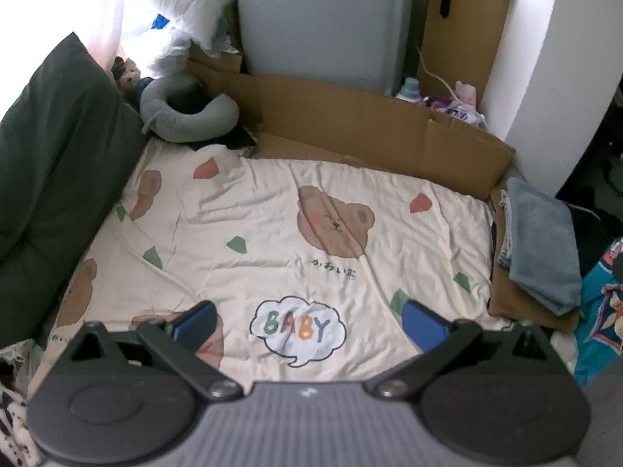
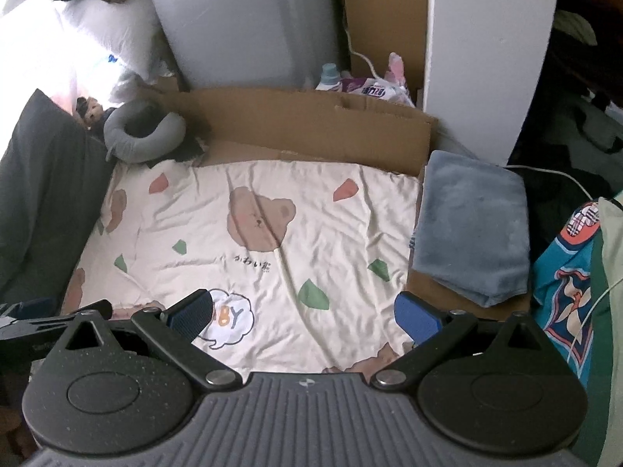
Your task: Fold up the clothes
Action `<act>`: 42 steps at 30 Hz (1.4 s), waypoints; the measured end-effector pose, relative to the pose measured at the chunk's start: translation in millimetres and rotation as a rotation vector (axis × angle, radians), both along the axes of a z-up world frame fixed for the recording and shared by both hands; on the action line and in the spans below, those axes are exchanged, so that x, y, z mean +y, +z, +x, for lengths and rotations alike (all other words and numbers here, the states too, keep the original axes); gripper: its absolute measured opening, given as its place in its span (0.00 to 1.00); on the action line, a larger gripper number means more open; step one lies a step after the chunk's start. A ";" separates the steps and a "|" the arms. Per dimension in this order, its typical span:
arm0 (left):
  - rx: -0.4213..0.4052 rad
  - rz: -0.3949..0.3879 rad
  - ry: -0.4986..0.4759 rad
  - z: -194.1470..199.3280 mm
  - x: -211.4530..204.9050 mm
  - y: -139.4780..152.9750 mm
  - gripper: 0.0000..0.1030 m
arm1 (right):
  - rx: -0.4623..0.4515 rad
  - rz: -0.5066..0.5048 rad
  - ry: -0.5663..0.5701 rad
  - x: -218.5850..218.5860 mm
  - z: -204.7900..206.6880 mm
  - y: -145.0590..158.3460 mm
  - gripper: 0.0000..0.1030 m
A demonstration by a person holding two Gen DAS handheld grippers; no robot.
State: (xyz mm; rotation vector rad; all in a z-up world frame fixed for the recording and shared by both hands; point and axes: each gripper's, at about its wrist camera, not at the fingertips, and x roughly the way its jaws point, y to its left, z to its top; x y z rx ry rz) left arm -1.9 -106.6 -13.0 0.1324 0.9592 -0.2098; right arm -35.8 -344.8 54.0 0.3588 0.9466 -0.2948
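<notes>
Both my claws, left claw (image 1: 309, 325) and right claw (image 2: 303, 311), gape empty over the bear-print sheet (image 1: 272, 233); folded blue towel (image 2: 473, 225) sits on cardboard (image 2: 311, 132) beside it.

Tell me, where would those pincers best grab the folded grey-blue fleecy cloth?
Probably at the near rounded fold of the folded grey-blue fleecy cloth, coming low from the front. That edge bulges thick and overhangs the brown cardboard, giving the open right gripper something to pinch.
</notes>
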 end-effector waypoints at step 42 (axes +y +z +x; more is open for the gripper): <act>0.076 -0.018 0.057 -0.9 6.7 -8.3 0.99 | 0.032 -0.005 0.069 2.8 1.8 -1.3 0.99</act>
